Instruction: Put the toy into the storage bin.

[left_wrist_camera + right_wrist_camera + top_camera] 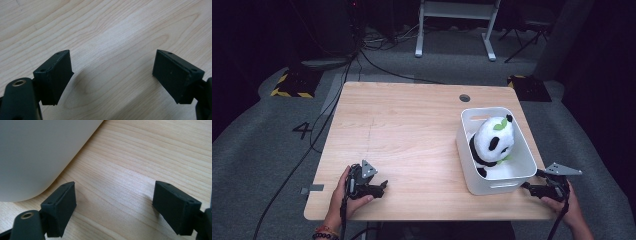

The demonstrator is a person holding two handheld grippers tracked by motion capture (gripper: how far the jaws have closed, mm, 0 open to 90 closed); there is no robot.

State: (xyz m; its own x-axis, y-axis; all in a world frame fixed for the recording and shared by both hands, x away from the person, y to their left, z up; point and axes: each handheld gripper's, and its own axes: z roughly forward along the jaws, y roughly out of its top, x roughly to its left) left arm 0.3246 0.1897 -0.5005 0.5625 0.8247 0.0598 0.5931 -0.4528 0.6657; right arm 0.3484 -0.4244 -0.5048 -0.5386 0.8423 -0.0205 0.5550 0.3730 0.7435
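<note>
The white bin [517, 176] sits at the right side of the wooden table [402, 130], its near end close to the near edge, and a plush panda [493, 141] sits inside it, head toward the far end. The bin's long axis runs near to far, angled slightly, so its short near wall faces the person.

The right gripper [532, 188] is the nearer of the 2 by a wide margin: it lies low at the bin's near right corner, just beside the wall, pointing left along the near edge. In the right gripper view the rounded white corner [37, 157] fills the upper left, ahead of and just past the left-hand jaw, with bare wood between the jaws. Those jaws stand wide apart and hold nothing.

The left gripper [383, 187] rests near the table's near left edge, well apart from the bin, aimed right toward it. In the left gripper view [112, 72] its jaws are also spread wide over bare wood, gripping nothing.

I'd judge that any grasp of the bin falls to the right hand: the wall lies to the far left of its fingers, so it would need to swing that way to straddle the rim.
</note>
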